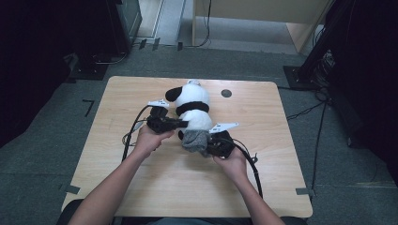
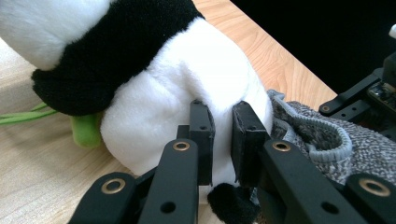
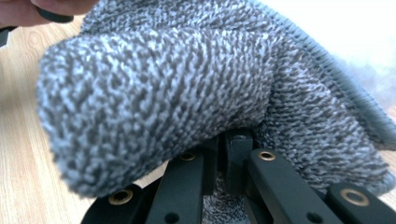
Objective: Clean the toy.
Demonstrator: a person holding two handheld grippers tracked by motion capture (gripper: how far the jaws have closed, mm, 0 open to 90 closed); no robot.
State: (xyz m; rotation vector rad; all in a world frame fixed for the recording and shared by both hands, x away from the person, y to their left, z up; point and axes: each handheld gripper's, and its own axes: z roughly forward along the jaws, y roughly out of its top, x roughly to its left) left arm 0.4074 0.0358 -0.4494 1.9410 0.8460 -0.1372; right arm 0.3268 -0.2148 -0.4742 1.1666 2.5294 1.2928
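Panda plush (image 1: 192, 108), black-and-white, left claw (image 2: 223, 128) pinching its rump, right claw (image 3: 223, 154) pinching grey knitted sock (image 3: 187, 88)

left gripper (image 2: 223, 135): jaws nearly together, pinching white plush at the toy's lower body | panda toy (image 2: 154, 74): lies on wooden table (image 2: 37, 172), black band across its middle | grey knit sock (image 2: 322, 140): bunched just right of the jaws, touching the toy | green piece (image 2: 86, 130): under the toy's black part

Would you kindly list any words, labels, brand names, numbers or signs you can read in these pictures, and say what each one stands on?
There is no readable text in any view.
The black-and-white plush panda: no tag or label visible.
The grey knitted sock: plain knit, no lettering.
The light wooden table: unmarked, apart from a round dark spot that bears no writing.
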